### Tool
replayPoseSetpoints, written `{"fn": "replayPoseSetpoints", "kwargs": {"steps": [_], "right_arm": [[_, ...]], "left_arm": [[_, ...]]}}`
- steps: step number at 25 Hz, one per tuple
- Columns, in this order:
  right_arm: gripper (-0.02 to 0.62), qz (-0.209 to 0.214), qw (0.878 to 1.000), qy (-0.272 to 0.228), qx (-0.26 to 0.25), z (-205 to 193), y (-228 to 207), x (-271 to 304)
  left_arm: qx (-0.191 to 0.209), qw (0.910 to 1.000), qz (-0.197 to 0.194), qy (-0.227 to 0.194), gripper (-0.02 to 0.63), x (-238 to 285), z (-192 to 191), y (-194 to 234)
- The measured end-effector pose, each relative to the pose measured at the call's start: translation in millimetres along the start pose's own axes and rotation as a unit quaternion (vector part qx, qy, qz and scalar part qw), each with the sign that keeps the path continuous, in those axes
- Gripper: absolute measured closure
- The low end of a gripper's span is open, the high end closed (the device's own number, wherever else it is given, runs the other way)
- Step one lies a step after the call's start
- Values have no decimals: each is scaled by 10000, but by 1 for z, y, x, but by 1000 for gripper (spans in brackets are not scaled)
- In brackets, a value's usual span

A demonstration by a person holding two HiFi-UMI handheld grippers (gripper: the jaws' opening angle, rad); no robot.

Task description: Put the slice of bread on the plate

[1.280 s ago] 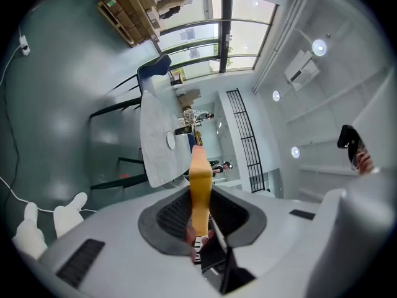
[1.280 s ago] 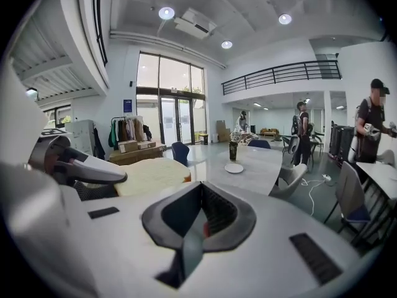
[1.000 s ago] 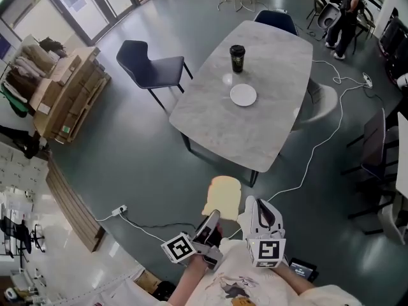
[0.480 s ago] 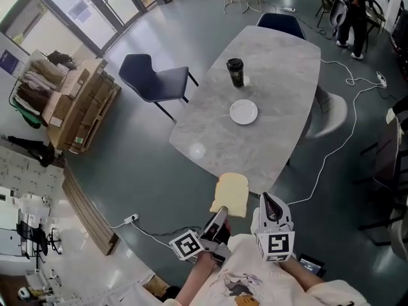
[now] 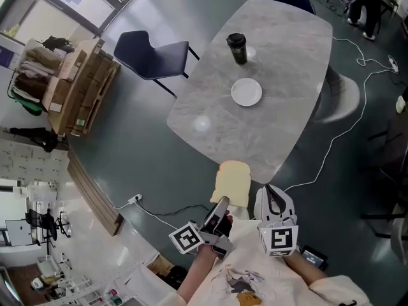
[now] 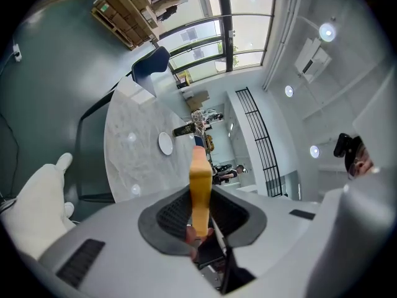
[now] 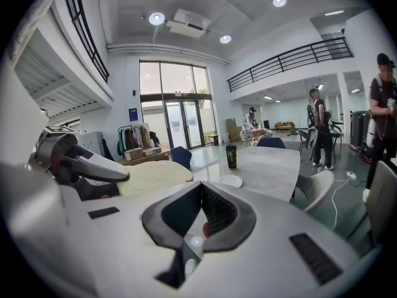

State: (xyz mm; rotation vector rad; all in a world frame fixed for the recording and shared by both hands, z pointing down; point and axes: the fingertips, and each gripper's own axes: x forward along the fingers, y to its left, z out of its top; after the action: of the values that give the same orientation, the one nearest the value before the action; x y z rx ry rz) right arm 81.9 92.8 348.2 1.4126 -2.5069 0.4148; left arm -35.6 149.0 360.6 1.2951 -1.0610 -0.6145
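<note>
1. Both grippers and the slice of bread [image 5: 233, 183] have advanced toward the table [image 5: 280, 139] since a second ago. The slice was then over bare floor and now overlaps the table's near corner in the head view.
2. Left gripper [image 5: 222, 204]: jaws clamped on the slice's near edge, pads pressing both faces. The slice juts out flat toward twelve o'clock, presumably so that it can be laid down without regripping.
3. Plate [image 5: 246, 92]: white and empty, on the table at twelve o'clock from the slice and well apart from it. A dark cup [image 5: 236, 48] stands beyond it at eleven o'clock. The carry is judged about midway, since the slice has yet to cross the near half of the tabletop.
4. Right gripper [image 5: 272, 191]: at three o'clock of the left one, jaws together with nothing between them. It rides alongside, likely in reserve to steady the slice or the plate.
</note>
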Motion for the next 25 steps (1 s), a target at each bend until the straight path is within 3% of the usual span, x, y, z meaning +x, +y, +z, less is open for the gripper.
{"fn": "replayPoseSetpoints", "kwargs": {"steps": [8,25], "right_arm": [[589,-279,9994,215,11,-11,-16,36],[588,-718,9954,598,-199,29,-56,164]], "left_arm": [[-51,9994,108,320,512,42,29,18],[57,9938,188,1096,512,168,132,26]]}}
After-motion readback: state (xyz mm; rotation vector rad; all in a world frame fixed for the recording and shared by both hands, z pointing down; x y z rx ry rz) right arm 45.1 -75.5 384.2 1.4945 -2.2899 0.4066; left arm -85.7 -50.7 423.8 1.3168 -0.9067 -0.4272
